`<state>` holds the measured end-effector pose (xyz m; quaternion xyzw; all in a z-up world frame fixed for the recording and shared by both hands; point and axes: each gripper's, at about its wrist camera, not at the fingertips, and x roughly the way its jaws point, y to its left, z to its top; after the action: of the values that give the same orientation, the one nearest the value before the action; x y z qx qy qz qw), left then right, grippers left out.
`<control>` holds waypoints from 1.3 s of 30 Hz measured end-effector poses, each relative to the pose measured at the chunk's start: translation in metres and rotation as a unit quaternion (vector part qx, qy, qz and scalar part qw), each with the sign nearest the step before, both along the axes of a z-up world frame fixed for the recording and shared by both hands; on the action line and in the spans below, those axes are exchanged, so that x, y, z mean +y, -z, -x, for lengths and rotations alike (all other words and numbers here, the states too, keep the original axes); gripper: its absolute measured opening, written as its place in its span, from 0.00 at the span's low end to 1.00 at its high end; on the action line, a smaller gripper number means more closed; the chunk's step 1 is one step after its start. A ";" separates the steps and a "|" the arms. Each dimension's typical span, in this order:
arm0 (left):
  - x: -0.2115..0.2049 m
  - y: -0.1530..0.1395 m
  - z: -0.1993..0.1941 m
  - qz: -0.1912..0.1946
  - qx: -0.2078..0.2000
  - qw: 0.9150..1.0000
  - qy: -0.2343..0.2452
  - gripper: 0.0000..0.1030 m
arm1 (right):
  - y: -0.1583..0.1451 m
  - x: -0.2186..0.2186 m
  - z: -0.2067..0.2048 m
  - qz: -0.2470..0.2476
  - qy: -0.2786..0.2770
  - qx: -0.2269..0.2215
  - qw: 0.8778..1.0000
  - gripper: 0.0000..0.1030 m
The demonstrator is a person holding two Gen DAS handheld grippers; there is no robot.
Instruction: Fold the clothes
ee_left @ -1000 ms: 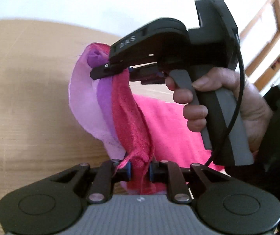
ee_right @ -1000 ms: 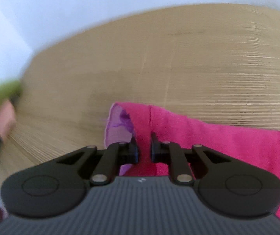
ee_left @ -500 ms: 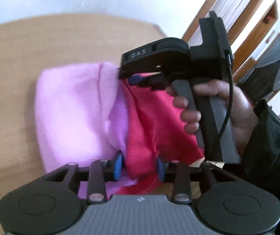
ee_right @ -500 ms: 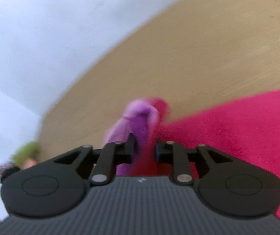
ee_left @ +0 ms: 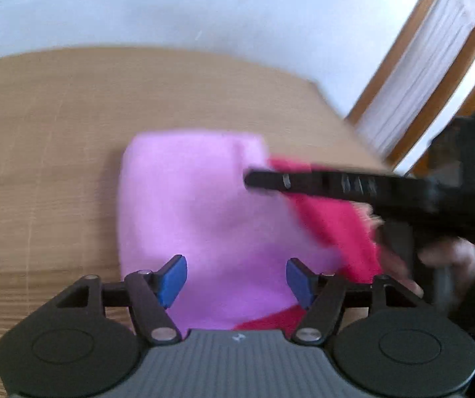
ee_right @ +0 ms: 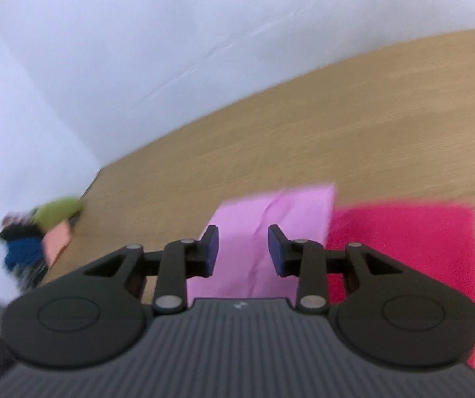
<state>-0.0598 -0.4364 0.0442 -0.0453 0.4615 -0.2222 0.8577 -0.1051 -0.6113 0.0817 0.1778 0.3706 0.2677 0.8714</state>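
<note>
A pink cloth lies on the wooden table [ee_left: 55, 152], its pale lilac underside [ee_left: 197, 205] folded over onto the bright magenta side [ee_left: 343, 225]. My left gripper [ee_left: 236, 277] hovers at the near edge of the lilac flap, jaws opening, the blue pads well apart and clear of the fabric. In the right wrist view the lilac flap [ee_right: 270, 222] lies flat beside the magenta part [ee_right: 403, 242]. My right gripper [ee_right: 243, 248] stands over the flap with its jaws opening and nothing pinched. From the left wrist view, the right gripper's fingers [ee_left: 304, 184] reach in over the cloth from the right.
A heap of other garments, green, blue and peach [ee_right: 41, 232], sits at the table's far left corner by the white wall. A wood-framed window [ee_left: 430, 66] is at the right. A hand [ee_left: 449, 255] holds the right gripper's handle.
Both grippers held the raised cloth edge pinched, carried it across and laid it down as a lilac flap. Their jaws have since spread and the cloth has come free.
</note>
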 end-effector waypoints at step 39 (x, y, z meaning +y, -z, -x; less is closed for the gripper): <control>-0.022 -0.005 0.028 -0.039 -0.020 0.998 0.049 0.64 | 0.028 -0.095 0.118 0.008 0.261 0.005 0.965 0.13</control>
<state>-0.0877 -0.4586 0.0488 0.0151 0.4539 -0.2468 0.8560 -0.2235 -0.7068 0.0538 0.2625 0.3174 0.0267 0.9109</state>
